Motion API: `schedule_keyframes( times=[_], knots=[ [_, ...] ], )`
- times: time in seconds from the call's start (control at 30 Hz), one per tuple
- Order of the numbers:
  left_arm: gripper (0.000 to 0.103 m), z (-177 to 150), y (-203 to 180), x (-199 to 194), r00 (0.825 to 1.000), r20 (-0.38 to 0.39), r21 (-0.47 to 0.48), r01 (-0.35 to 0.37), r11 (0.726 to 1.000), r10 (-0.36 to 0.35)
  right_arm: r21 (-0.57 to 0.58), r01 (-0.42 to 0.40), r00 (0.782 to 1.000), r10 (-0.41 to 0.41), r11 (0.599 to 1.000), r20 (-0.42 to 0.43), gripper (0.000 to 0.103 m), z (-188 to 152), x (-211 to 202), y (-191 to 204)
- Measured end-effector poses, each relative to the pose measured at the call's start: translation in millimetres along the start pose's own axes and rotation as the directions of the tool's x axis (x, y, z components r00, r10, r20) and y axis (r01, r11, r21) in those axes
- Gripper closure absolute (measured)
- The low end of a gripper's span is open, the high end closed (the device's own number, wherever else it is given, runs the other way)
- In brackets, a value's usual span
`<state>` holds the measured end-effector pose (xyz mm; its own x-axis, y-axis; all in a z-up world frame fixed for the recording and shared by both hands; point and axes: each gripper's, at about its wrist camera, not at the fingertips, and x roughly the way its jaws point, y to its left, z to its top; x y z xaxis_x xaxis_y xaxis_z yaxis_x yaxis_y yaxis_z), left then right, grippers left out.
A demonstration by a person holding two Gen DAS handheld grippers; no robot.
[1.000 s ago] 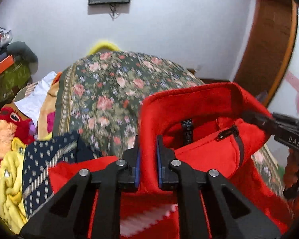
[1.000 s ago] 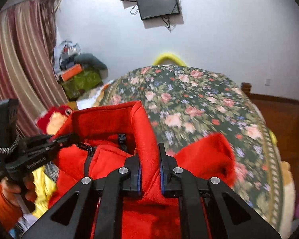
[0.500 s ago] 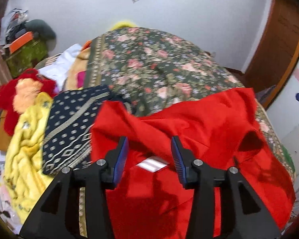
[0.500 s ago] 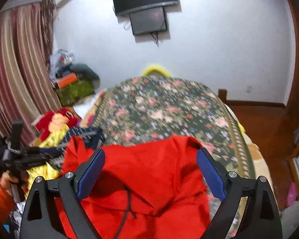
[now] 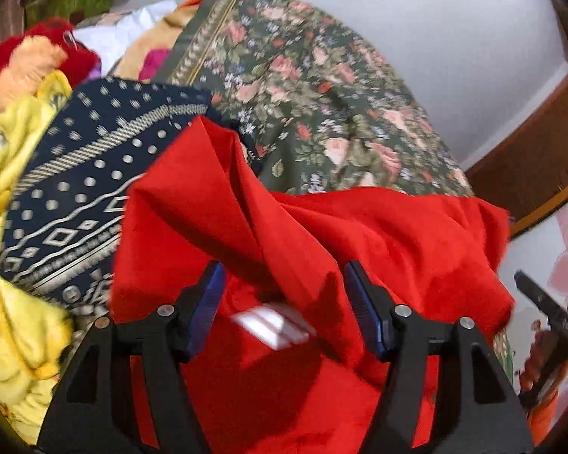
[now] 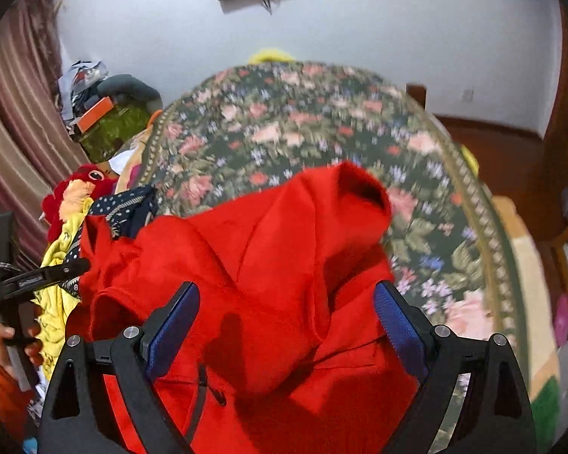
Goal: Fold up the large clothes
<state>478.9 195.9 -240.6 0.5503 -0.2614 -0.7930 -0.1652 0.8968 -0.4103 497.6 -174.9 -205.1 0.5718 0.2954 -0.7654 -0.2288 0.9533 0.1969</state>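
Between and just beyond both sets of jaws lies the red fleece jacket (image 6: pixel 269 265), soft, limp, likely light; best pinched at a hem or shoulder seam. The left gripper (image 5: pixel 284 302) is opening, pads clear; the right gripper (image 6: pixel 284 317) gapes wide, released. Beyond: a floral bedspread (image 6: pixel 291 128), woven, flat

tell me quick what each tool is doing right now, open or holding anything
Left tool: jaws opening, red garment lies between them, not gripped.
Right tool: open wide over the red garment, holding nothing.
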Motion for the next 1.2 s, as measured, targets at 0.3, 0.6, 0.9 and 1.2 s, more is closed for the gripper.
schedule_keyframes(
  times=[0.3,0.6,0.9,1.2],
  knots=[
    [0.095,12,8,4,0.992,0.118,-0.005,-0.041,0.999,0.041,0.044,0.000,0.991,0.006,0.999,-0.132,0.011,-9,50,-19],
    [0.084,-23,83,-46,0.956,0.132,-0.044,-0.257,0.965,0.261,-0.299,0.185,0.961,-0.236,0.936,-0.143,0.011,-37,60,2],
    [0.074,-37,98,-72,0.958,0.079,-0.002,-0.276,0.961,0.275,-0.243,0.198,0.969,-0.227,0.950,-0.100,0.011,-37,16,-22],
    [0.051,-5,6,-60,0.985,0.157,0.152,-0.099,0.983,0.075,-0.171,0.130,0.990,-0.137,0.977,-0.030,0.011,8,19,-14]
  ],
)
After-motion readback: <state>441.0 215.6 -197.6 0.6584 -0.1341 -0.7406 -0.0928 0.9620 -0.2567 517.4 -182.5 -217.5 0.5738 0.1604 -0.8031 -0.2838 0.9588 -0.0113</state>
